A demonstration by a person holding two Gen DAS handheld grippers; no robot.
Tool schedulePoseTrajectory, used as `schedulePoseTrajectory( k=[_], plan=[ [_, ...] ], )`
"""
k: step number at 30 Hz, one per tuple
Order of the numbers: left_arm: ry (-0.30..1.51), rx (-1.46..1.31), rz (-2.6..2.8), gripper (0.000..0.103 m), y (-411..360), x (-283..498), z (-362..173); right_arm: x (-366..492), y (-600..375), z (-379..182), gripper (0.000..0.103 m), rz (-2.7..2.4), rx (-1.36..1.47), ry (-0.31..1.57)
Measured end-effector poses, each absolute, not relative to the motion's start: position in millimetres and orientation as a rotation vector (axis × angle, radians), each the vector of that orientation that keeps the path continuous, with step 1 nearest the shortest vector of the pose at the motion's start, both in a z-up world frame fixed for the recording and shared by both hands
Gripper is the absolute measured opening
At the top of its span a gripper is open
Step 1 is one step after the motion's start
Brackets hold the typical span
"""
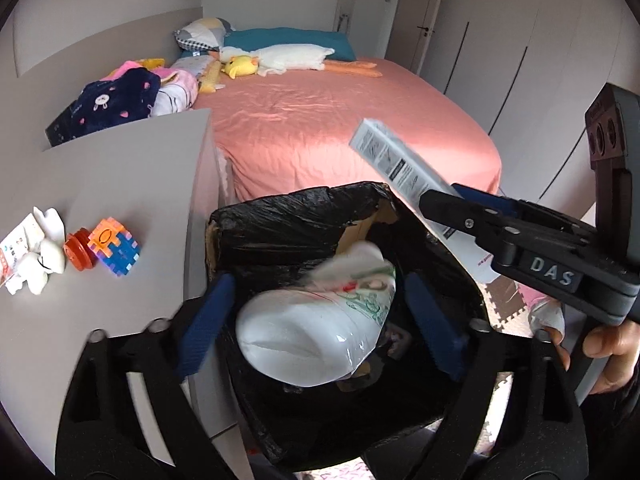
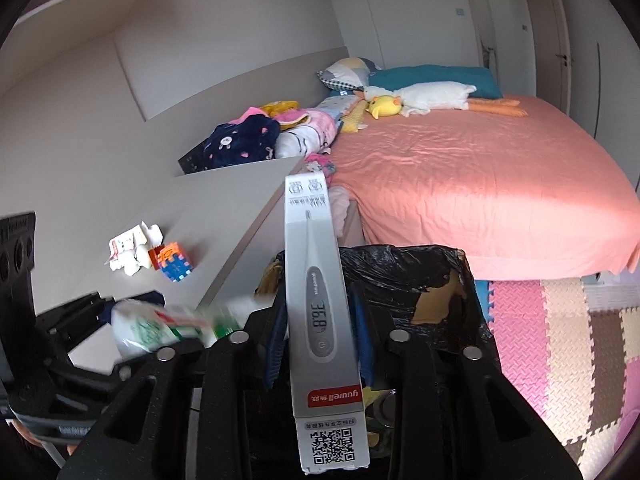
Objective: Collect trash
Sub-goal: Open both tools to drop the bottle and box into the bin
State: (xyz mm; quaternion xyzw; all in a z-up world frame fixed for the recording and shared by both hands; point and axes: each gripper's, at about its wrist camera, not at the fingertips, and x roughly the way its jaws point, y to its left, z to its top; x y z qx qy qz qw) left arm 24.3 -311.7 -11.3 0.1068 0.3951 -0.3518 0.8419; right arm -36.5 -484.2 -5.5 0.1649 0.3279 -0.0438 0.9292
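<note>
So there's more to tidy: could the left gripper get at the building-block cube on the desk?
Probably yes: the left gripper is open over the bin, and the building-block cube sits unobstructed on the desk.

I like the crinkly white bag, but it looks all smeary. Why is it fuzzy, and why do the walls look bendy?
Left wrist view: the white plastic bag over the black-lined bin is streaked at its top, likely from motion, with a small glare spot low on it. Right wrist view: the same bag smears sideways, while the thermometer box prints sharp. Both views: the fisheye lens curves the walls and darkens the corners.

Black gripper frames [image 1: 320, 320], blue ribbed fingers [image 1: 206, 320], silver screws, seemingly raised "DAS" lettering.
</note>
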Motion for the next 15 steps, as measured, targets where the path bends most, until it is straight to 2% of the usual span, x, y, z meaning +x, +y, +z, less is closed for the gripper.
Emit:
schedulePoseTrajectory(
  k=[1, 2, 15],
  plan=[
    [0.812, 0.256, -0.712, 0.097, -314, 23, -13, -38, -488, -5, 0.089, -0.116, 0.348, 0.658],
    [0.802, 0.287, -0.681, 0.097, -317, 22, -16, -41, -491, -5, 0.091, -0.139, 0.357, 0.649],
    [0.794, 0.337, -0.576, 0.097, -292, 27, -27, -32, -480, -15, 0.091, -0.128, 0.358, 0.686]
  ],
)
